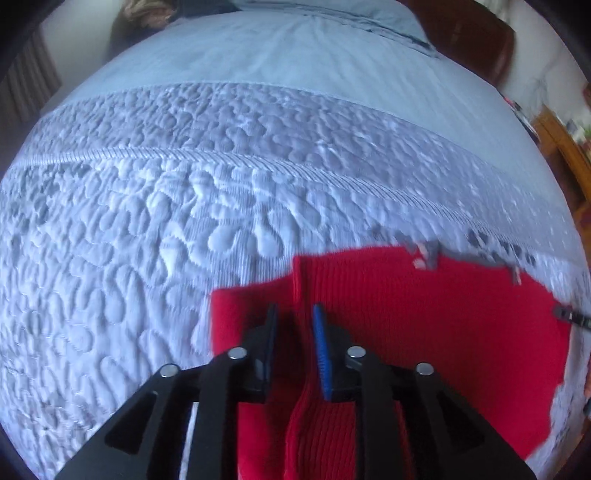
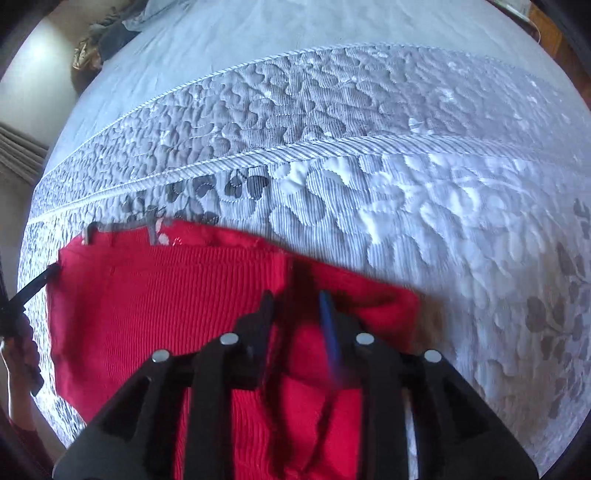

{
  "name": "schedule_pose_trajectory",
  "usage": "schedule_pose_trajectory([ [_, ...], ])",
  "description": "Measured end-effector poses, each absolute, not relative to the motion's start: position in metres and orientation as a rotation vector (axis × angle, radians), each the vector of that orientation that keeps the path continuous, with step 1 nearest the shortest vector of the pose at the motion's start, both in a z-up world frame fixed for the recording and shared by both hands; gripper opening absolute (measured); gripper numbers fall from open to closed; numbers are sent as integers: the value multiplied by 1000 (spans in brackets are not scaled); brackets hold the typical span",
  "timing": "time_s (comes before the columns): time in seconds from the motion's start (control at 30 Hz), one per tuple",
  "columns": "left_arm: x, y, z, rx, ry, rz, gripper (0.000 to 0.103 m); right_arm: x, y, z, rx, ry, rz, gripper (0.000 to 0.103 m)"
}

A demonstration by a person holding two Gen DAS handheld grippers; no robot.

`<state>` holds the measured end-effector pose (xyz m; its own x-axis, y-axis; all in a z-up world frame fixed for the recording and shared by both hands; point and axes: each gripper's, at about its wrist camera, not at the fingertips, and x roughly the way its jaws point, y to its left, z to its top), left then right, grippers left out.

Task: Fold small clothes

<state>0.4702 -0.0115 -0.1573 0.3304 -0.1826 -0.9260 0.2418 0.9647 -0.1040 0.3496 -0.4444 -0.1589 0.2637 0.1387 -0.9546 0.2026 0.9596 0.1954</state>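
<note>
Surface is a bed [image 1: 155, 229] with a quilted white-grey bedspread, leaf/floral stitching and a corded band running across ahead of both claws. Beyond the band: plain pale blue sheet [image 1: 280, 48]. Room edges (fisheye, so warped): wooden furniture [image 1: 565, 147] far right of the left claw, dark brown headboard-like piece [image 1: 476, 33] ahead-right, curtain folds [image 2: 18, 151] far left of the right claw, a heap of dark fabric [image 2: 107, 33] at the far left corner of the bed. No containers in view.

Red knit garment [image 1: 424, 325] lies flat on the bedspread, directly under and ahead of both claws, ribbed texture, grey tag or trim at its far edge.

Left claw [image 1: 293, 314]: jaws narrow, a raised ridge of the red knit runs up between the blue pads [image 1: 319, 332]; looks pinched, though contact on the left pad is hard to confirm. A sleeve-like flap sits just left of it.

Right claw [image 2: 295, 302]: jaws narrow, red fabric bunched between them, motion blur here, so can't tell whether it grips. Folded sleeve part lies just right of it.

Left claw's tip [image 2: 33, 291] shows at the garment's left edge in the right view.
</note>
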Motion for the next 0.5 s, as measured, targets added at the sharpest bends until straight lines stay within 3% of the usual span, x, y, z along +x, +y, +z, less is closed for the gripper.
schedule_pose_trajectory([
  [0.07, 445, -1, -147, 90, 1218, -289, 36, 328, -443, -146, 269, 1303, -23, 28],
  [0.2, 391, 28, -137, 90, 1264, -314, 46, 273, -439, -129, 351, 1302, 113, 31],
  [0.27, 359, 40, -139, 98, 1283, -313, 46, 243, -432, -129, 376, 1324, 181, 48],
  [0.33, 335, 47, -144, 92, 1315, -318, 46, 219, -420, -137, 372, 1367, 229, 53],
  [0.43, 306, 48, -154, 86, 1341, -332, 47, 200, -404, -153, 319, 1428, 232, 51],
  [0.5, 300, 44, -158, 78, 1343, -323, 46, 197, -399, -159, 362, 1450, 257, 38],
])
